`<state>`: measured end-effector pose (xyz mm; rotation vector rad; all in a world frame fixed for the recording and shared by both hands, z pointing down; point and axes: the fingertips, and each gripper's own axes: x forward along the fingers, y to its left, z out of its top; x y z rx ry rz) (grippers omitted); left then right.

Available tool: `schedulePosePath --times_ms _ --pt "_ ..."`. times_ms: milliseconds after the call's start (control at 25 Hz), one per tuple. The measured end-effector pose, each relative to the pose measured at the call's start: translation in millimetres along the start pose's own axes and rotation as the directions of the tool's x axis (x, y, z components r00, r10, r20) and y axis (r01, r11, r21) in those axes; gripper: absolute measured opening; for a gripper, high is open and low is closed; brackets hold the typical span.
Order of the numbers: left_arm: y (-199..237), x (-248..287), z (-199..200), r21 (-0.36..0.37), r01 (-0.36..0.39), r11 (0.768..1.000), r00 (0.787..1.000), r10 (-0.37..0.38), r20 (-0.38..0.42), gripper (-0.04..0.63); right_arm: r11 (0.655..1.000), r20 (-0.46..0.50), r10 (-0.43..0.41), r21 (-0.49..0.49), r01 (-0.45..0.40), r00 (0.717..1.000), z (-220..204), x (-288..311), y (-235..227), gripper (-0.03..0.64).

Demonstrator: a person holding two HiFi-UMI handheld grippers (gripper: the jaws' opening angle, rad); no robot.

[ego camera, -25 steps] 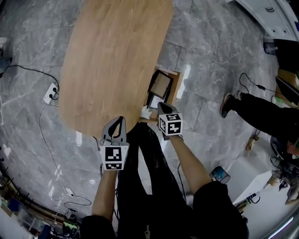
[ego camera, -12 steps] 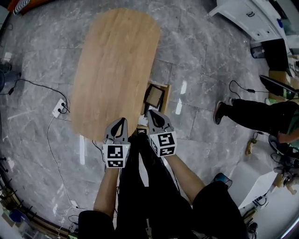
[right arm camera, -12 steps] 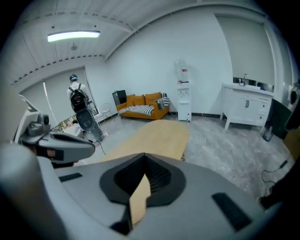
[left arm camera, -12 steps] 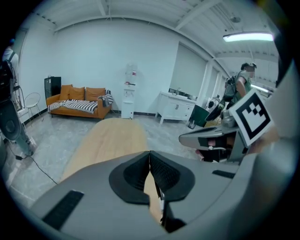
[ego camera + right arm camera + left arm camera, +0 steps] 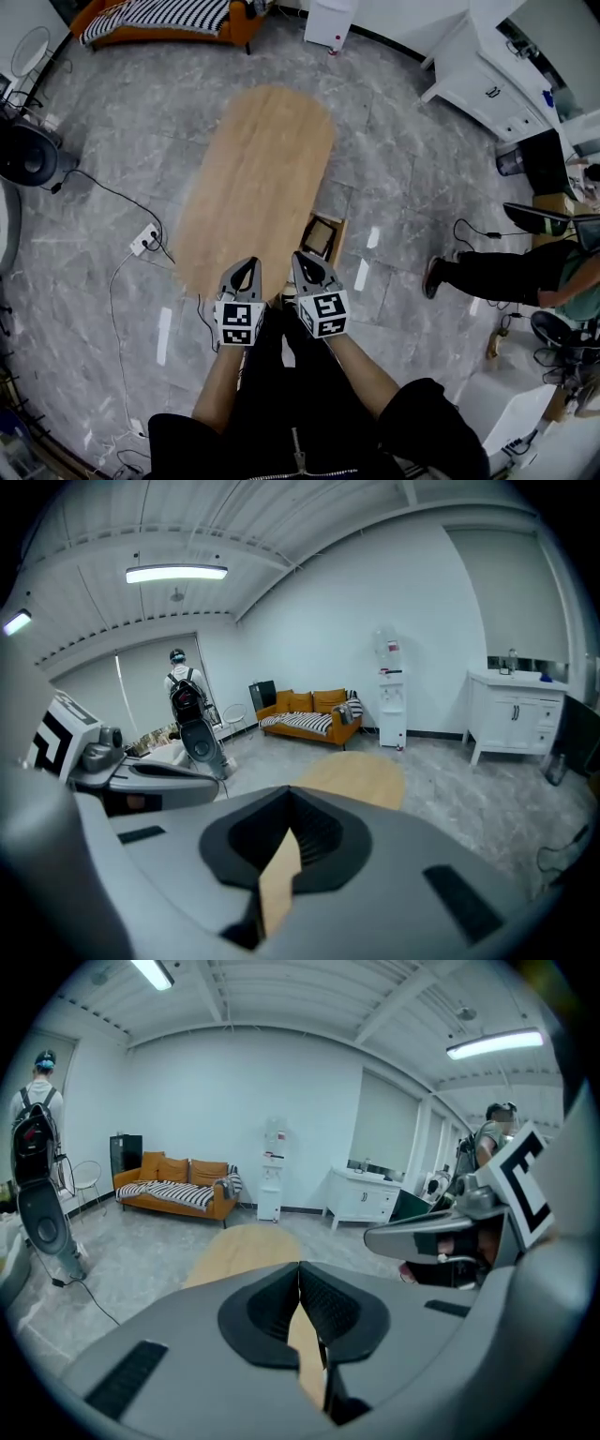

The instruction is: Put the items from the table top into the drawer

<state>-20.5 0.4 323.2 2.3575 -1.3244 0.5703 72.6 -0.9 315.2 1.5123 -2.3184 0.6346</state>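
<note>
The oval wooden table (image 5: 258, 183) lies below me with a bare top. At its right side, near the close end, a drawer (image 5: 321, 238) stands pulled out with a dark inside. My left gripper (image 5: 246, 263) hovers over the table's near end, shut and holding nothing. My right gripper (image 5: 303, 256) is beside it, also shut and holding nothing, just short of the drawer. In the left gripper view the left gripper (image 5: 299, 1264) has its tips together, with the table (image 5: 239, 1246) beyond. In the right gripper view the right gripper (image 5: 289, 790) is shut above the table (image 5: 361, 775).
An orange sofa (image 5: 178, 17) with a striped cover stands at the far end. White cabinets (image 5: 487, 80) are at the back right. A seated person's legs (image 5: 487, 274) stretch in from the right. A power strip with cables (image 5: 145, 241) lies on the floor left of the table.
Both grippers have risen and the table now looks smaller and farther below. The right gripper has drawn away from the drawer to beside the left gripper.
</note>
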Motion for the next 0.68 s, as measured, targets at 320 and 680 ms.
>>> schedulePosePath --times_ms 320,680 --pt "36.3 -53.5 16.9 -0.030 -0.050 0.998 0.996 0.052 0.073 0.014 0.998 0.033 0.035 -0.057 -0.033 0.999 34.5 -8.1 61.4 0.008" --pt "48.3 -82.9 4.5 -0.098 -0.080 0.992 0.991 0.090 0.096 0.014 0.995 0.031 0.080 -0.062 -0.078 0.996 29.7 -12.8 103.2 0.008"
